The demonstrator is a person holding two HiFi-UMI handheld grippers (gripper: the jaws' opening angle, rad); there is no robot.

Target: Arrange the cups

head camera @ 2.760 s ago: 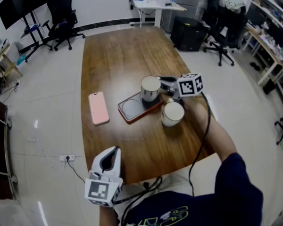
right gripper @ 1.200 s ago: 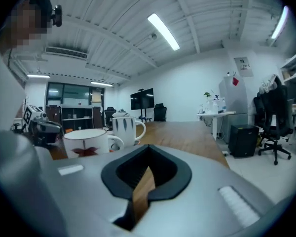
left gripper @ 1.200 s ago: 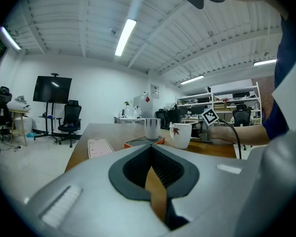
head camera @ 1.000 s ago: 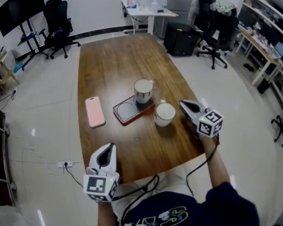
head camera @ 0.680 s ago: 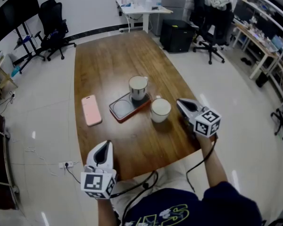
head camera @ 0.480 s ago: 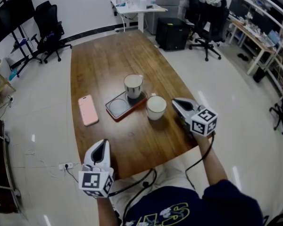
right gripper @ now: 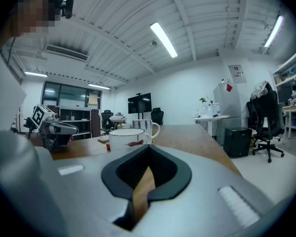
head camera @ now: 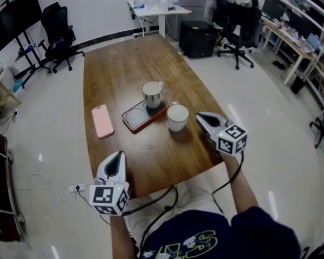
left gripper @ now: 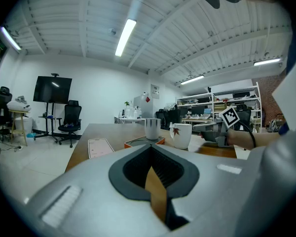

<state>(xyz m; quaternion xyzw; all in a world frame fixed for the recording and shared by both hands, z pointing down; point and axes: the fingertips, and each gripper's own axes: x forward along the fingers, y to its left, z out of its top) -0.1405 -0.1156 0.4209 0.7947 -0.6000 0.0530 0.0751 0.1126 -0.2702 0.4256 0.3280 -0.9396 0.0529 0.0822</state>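
A grey mug (head camera: 152,94) stands on the far end of an orange-rimmed tray (head camera: 136,117) in the middle of the wooden table. A white mug (head camera: 177,117) with a red leaf print (left gripper: 181,135) sits on the bare table just right of the tray. My right gripper (head camera: 201,118) hovers to the right of the white mug, apart from it, shut and holding nothing. In the right gripper view the white mug (right gripper: 127,136) is just ahead, with the grey mug (right gripper: 147,126) behind it. My left gripper (head camera: 117,156) hangs at the table's near edge, shut and holding nothing.
A pink phone (head camera: 102,120) lies left of the tray. The table's near edge (head camera: 167,183) runs between the two grippers. Office chairs (head camera: 238,15), desks and a screen on a stand (head camera: 13,18) ring the table on the tiled floor.
My right gripper has left the grey mug on the tray and drawn back to the right of the white mug, near the table's edge. The left gripper has kept still.
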